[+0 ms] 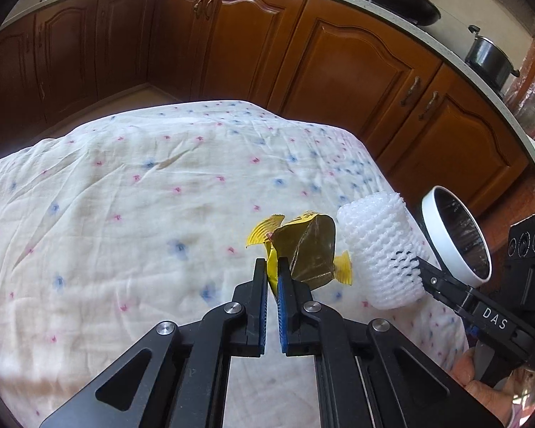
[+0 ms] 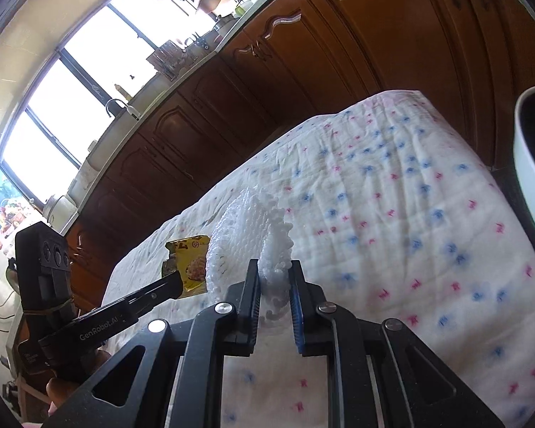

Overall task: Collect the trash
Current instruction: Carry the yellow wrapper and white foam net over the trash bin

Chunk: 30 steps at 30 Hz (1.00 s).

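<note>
Kitchen table under flowered cloth (image 1: 125,185), white bin (image 1: 456,235) off right edge. Your left gripper (image 1: 273,267) pinches yellow wrapper (image 1: 303,246); right gripper (image 2: 274,271) squeezes foam net (image 2: 246,228) (soft, springy). Keep both clamped, lift clear before swinging binward.

The left gripper (image 1: 271,267) is closed on the yellow edge of a crumpled snack wrapper (image 1: 310,246), which is clamped between its blue-padded fingers (image 1: 283,285). The wrapper sits above a table covered by a white cloth (image 1: 142,196) with pink and blue flecks. Just to the right, the right gripper (image 1: 419,271) grips the lower edge of a white foam net sleeve (image 1: 374,246). Beyond the sleeve, past the table edge, stands a white-rimmed bin (image 1: 456,235) with a dark interior. Wooden cabinets (image 1: 339,60) line the background beneath a pale countertop carrying a dark pot (image 1: 490,59).
</note>
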Each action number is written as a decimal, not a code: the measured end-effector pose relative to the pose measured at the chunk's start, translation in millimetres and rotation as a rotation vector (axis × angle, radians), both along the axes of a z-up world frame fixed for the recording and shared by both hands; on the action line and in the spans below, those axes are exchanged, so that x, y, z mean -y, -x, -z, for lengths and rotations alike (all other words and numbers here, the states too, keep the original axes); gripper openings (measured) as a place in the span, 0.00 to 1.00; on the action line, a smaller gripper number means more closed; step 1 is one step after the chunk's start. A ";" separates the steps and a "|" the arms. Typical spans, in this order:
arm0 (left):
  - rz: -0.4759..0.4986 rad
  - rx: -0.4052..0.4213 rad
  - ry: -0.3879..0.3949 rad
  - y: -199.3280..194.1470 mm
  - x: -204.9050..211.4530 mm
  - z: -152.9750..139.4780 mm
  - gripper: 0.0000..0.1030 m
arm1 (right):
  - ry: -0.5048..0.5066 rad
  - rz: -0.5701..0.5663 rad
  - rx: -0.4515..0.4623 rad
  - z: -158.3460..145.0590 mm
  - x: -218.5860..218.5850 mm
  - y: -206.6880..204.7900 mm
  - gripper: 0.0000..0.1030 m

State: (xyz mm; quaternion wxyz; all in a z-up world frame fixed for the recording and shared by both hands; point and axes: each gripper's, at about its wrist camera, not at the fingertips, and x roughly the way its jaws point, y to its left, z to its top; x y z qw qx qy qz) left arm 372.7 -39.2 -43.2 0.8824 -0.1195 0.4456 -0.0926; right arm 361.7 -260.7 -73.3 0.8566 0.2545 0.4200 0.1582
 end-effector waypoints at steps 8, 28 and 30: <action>0.099 0.027 -0.007 28.5 36.1 -16.5 0.03 | 0.043 0.092 0.045 -19.9 34.9 54.6 0.15; 0.288 0.059 -0.063 50.5 130.1 -38.2 0.03 | 0.072 0.262 0.078 -44.7 112.3 114.8 0.15; 0.300 0.066 -0.067 50.4 136.1 -39.0 0.03 | 0.072 0.273 0.082 -46.1 117.6 117.5 0.15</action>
